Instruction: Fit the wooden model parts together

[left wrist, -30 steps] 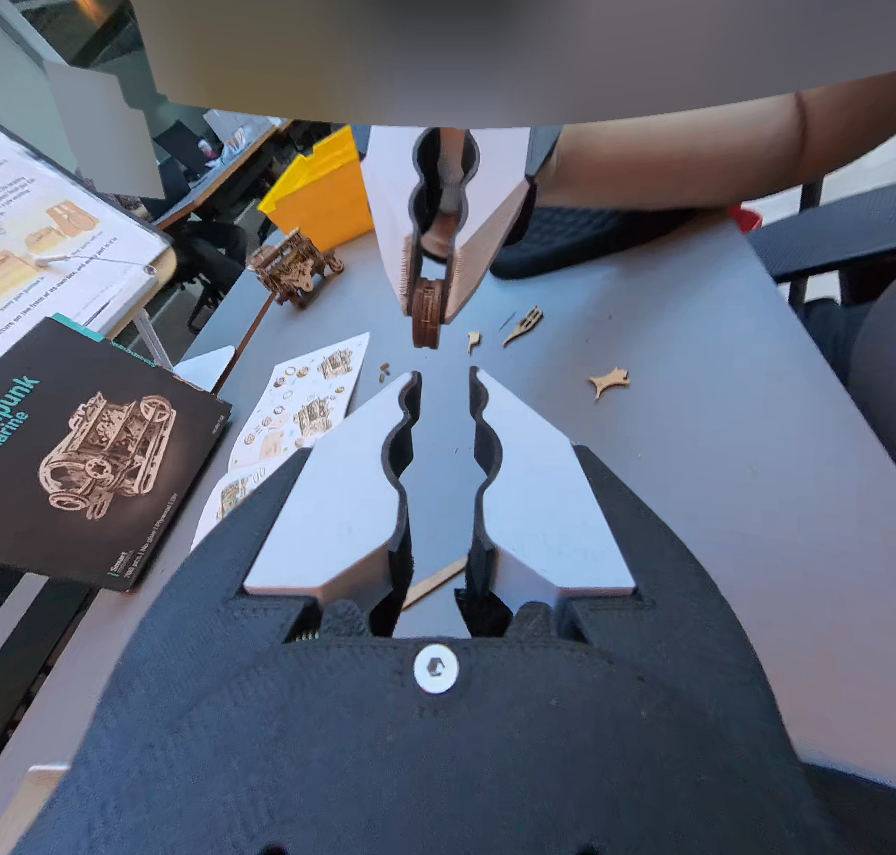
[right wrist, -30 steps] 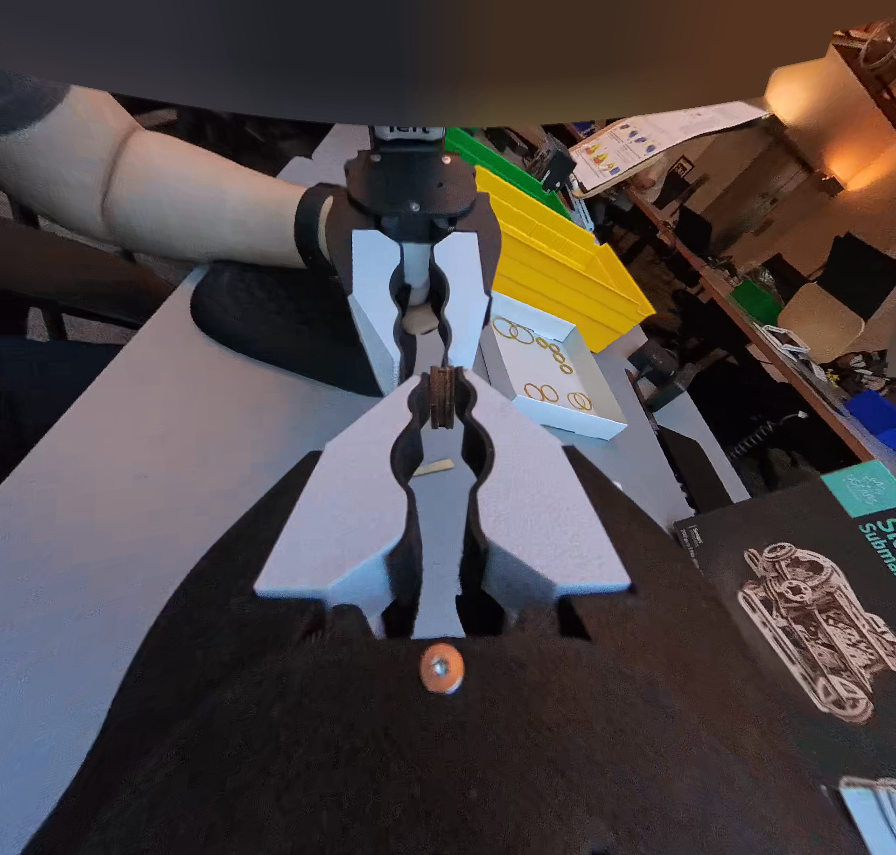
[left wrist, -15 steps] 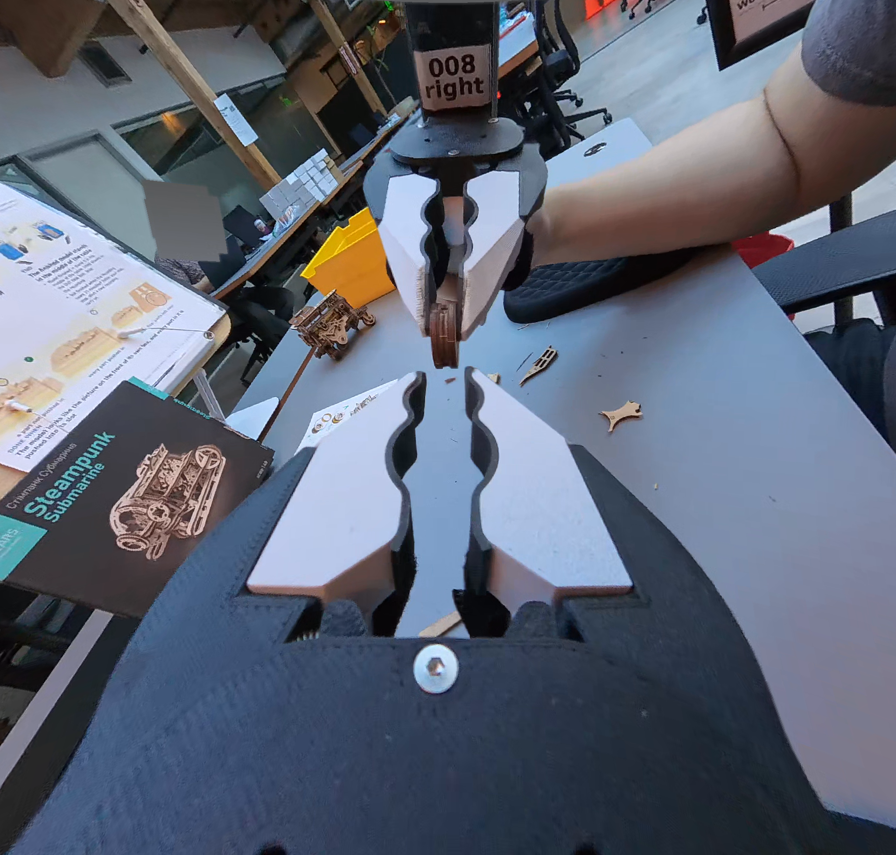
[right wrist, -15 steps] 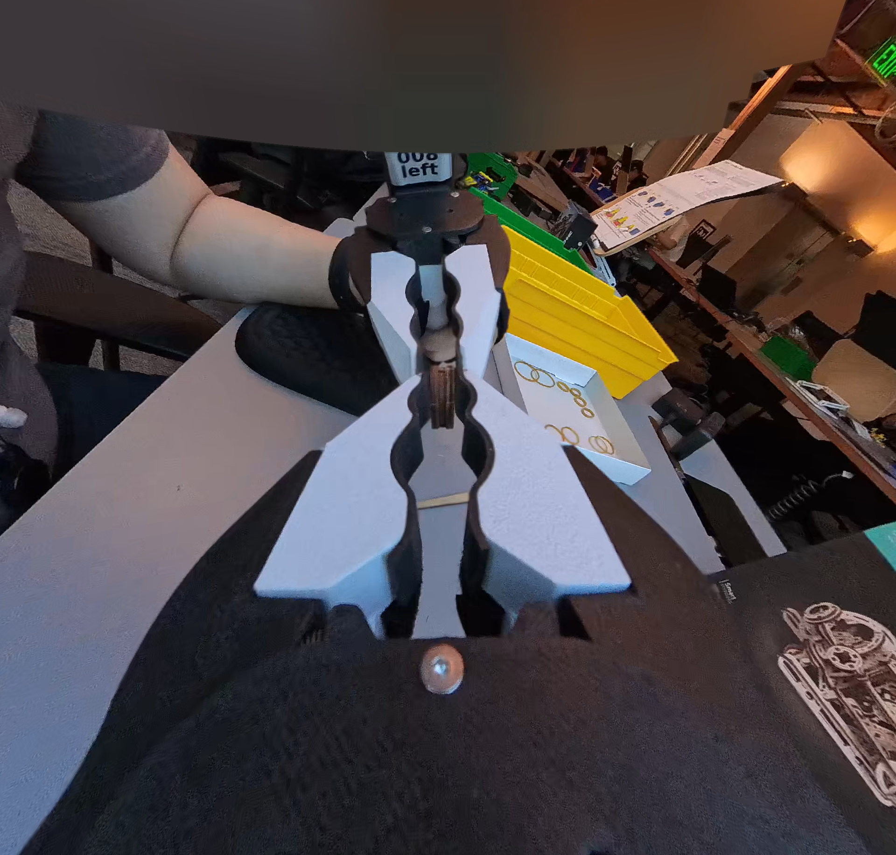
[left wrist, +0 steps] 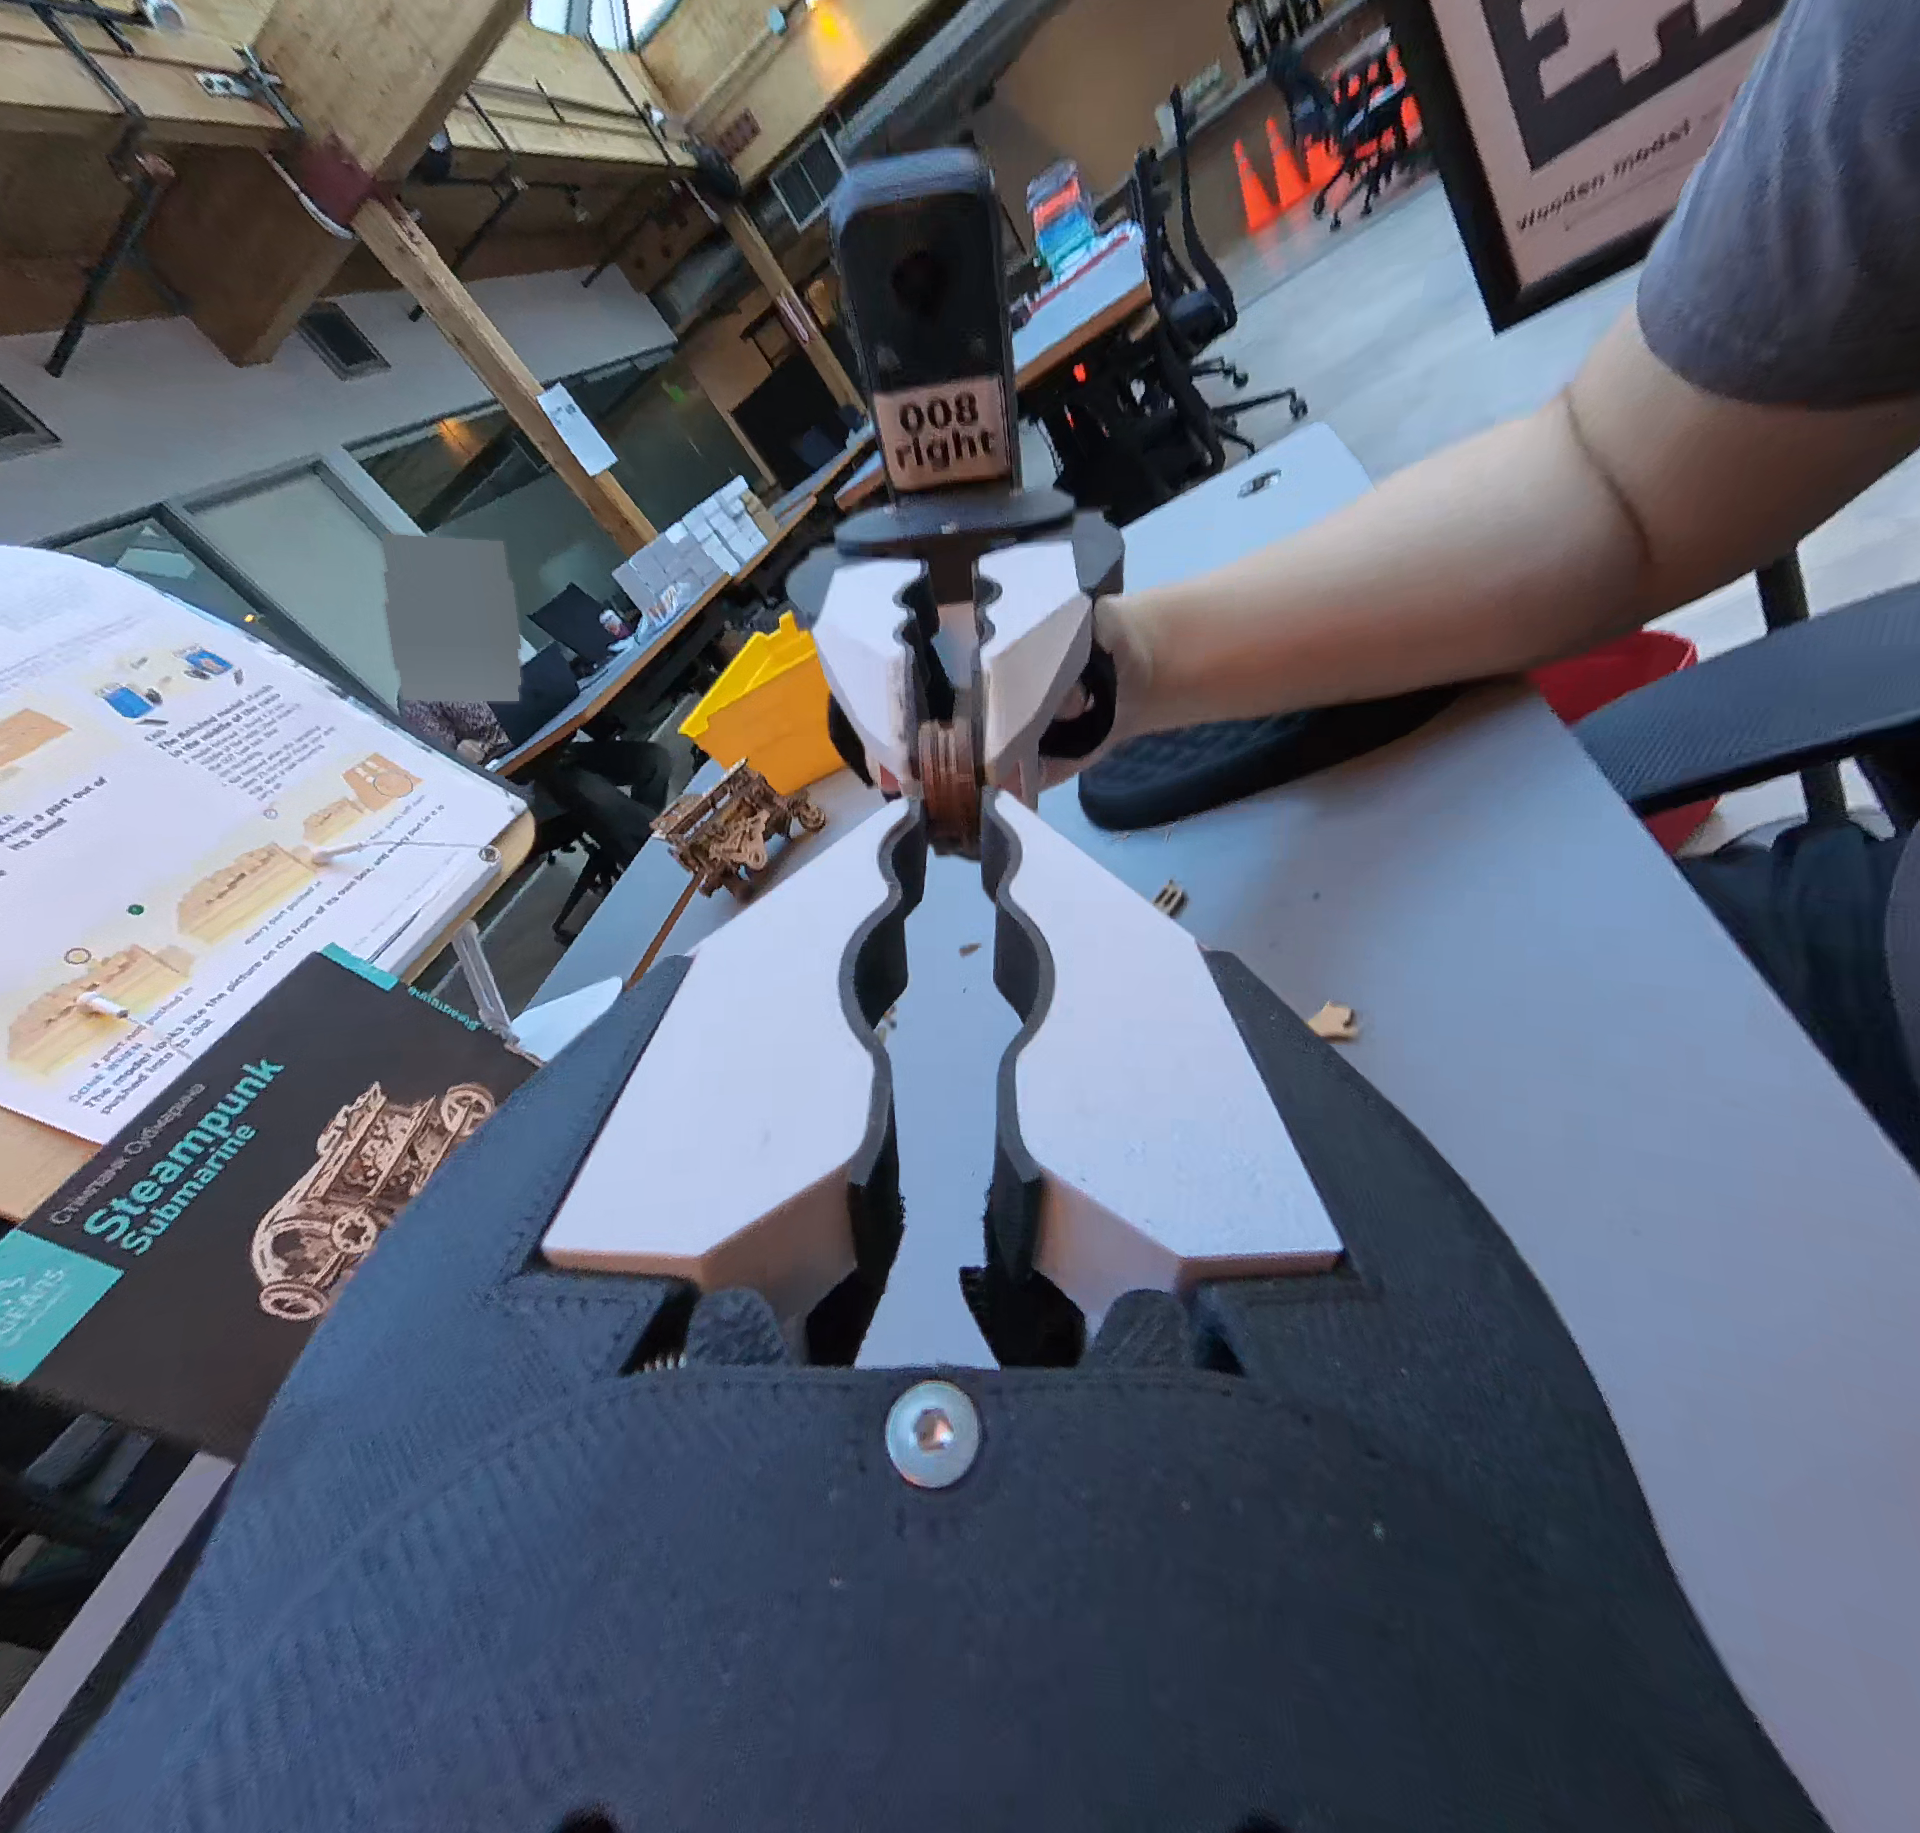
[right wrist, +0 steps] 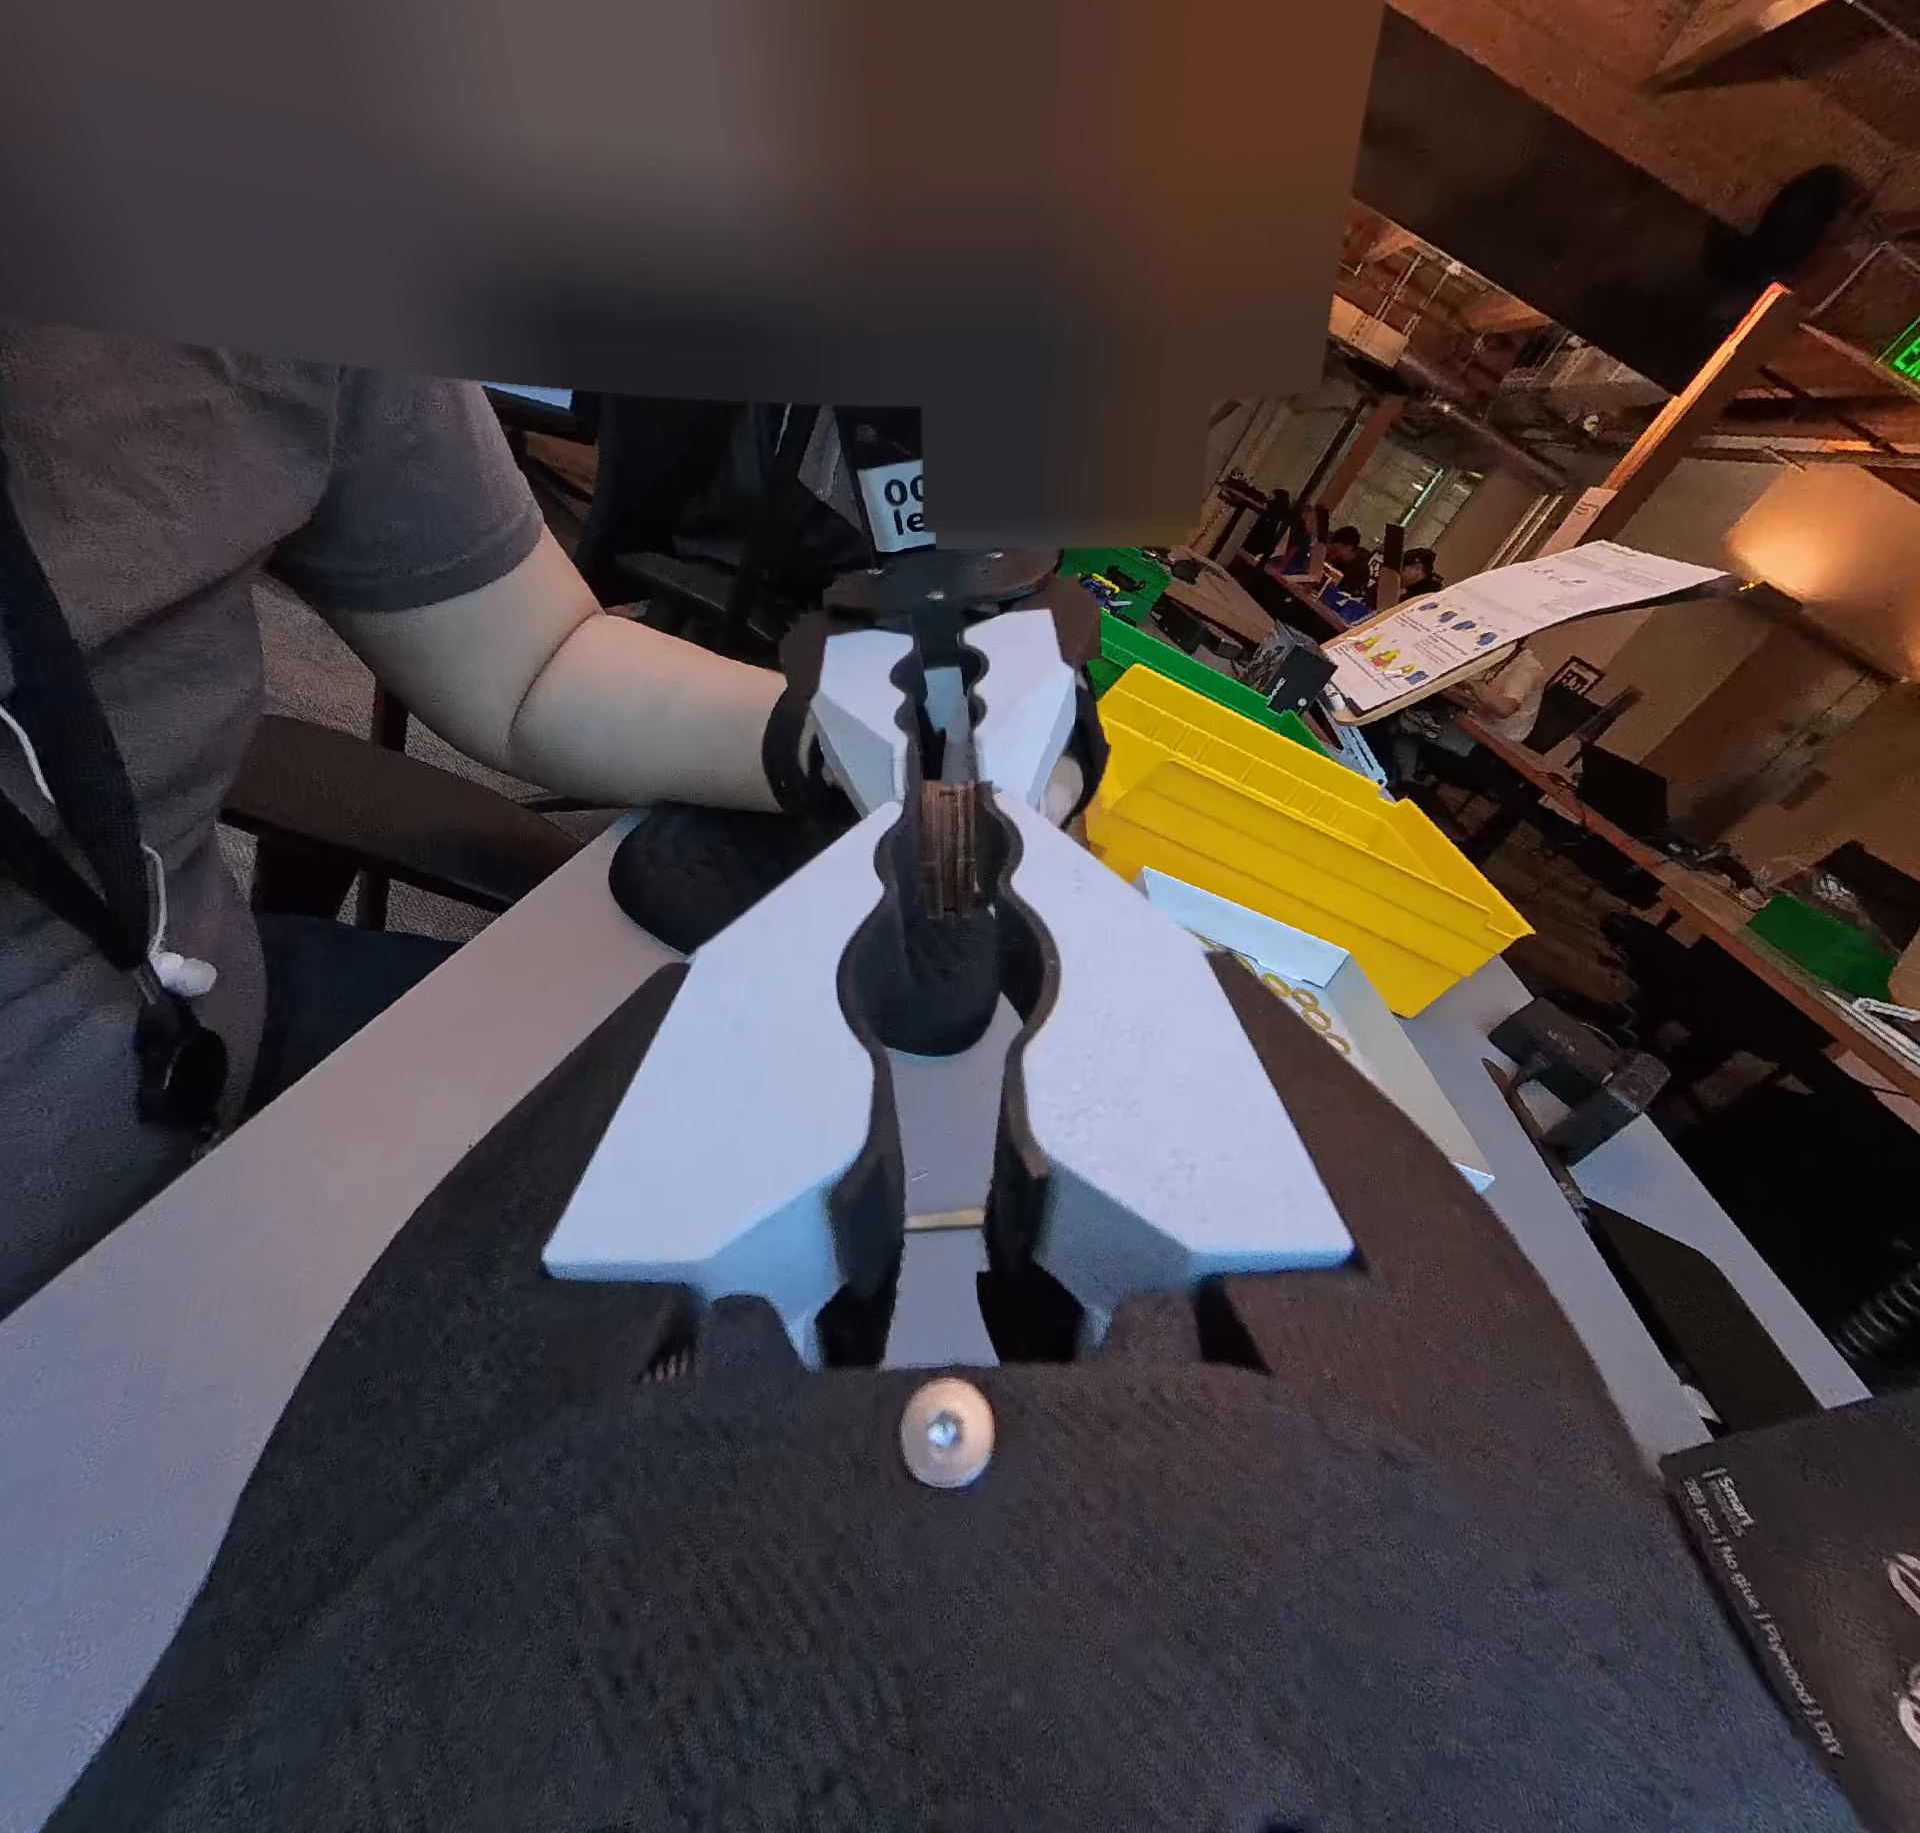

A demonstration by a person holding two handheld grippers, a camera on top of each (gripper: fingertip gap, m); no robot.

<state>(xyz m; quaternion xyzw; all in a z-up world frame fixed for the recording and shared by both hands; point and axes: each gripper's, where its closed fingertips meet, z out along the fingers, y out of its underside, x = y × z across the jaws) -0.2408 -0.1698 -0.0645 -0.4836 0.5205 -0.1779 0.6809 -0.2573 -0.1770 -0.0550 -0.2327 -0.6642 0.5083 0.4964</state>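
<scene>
A small stack of brown wooden discs (left wrist: pixel 948 796) is held on edge above the grey table (left wrist: pixel 1455 1108). My right gripper (right wrist: pixel 951 827) is shut on it, and the stack (right wrist: pixel 951 864) sits between its tips. My left gripper (left wrist: pixel 951 827) faces it tip to tip. Its fingertips press both flat sides of the same stack. The right gripper (left wrist: pixel 948 755) shows opposite in the left wrist view. The left gripper (right wrist: pixel 945 775) shows opposite in the right wrist view. A partly built wooden model (left wrist: pixel 732 827) stands further back on the table.
A yellow bin (right wrist: pixel 1278 848), a white tray of rings (right wrist: pixel 1340 983), a black booklet (left wrist: pixel 239 1191) and an instruction sheet on a stand (left wrist: pixel 208 827) line one side. Wood scraps (left wrist: pixel 1333 1020), a thin stick (right wrist: pixel 943 1220) and a black arm pad (left wrist: pixel 1226 755) lie on the table. The tips of both grippers are at nearly the same place. From either gripper's tips it is about 20 centimeters to the thin stick (right wrist: pixel 943 1220).
Both grippers have risen and tilted up from the table. The left gripper has moved forward until its tips reach the wooden stack, and its jaws have narrowed slightly onto it.
</scene>
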